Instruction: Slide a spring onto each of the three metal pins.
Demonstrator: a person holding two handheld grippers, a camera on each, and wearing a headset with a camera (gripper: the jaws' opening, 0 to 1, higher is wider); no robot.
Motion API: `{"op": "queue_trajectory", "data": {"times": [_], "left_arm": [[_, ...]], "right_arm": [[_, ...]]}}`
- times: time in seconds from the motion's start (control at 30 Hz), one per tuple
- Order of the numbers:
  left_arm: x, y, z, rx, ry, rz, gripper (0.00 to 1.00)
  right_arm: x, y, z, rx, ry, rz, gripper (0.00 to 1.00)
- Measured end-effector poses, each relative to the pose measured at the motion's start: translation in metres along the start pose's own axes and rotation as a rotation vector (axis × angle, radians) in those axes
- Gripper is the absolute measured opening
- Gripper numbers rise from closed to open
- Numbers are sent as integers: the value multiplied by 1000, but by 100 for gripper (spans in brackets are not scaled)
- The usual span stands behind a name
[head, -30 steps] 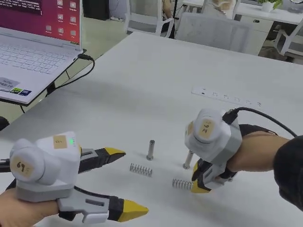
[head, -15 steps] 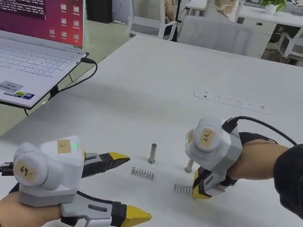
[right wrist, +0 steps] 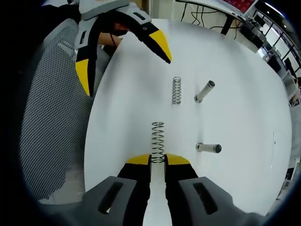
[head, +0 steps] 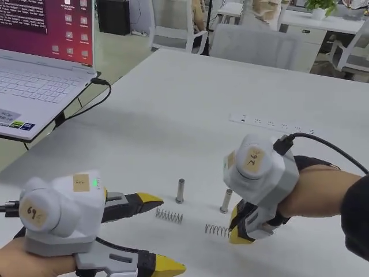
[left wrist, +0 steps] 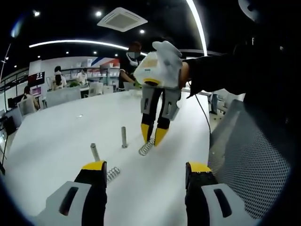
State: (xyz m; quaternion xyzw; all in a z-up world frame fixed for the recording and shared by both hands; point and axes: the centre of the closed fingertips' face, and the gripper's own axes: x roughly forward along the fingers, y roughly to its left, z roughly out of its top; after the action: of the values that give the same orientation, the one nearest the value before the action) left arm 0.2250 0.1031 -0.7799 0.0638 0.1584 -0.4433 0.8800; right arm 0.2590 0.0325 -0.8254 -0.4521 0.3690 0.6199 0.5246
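We read this as an open office. White desks, a laptop, mesh chairs; strip lights overhead

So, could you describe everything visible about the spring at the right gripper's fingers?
The spring is a thin coil of bare grey metal wire with evenly spaced open turns, straight and uncompressed. It lies on its side on the white table, pointing away from the right gripper. Its near end sits between the yellow fingers, which appear shut on it. The far end is free. A pin stands beside it, not touching.
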Motion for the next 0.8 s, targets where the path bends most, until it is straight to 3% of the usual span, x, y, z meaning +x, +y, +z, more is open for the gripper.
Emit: {"op": "queue_trajectory", "data": {"times": [0.2,0.47,0.8], "left_arm": [[5,-4,9,28,-4,-33,54],[9,-16,13,64,1,-93,38],[16,-23,19,109,5,-144,30]], "right_arm": [[-16,6,9,-19,-26,-10,8],[-25,18,17,-65,-29,-16,8],[-30,28,27,-80,-42,-3,8]]}}
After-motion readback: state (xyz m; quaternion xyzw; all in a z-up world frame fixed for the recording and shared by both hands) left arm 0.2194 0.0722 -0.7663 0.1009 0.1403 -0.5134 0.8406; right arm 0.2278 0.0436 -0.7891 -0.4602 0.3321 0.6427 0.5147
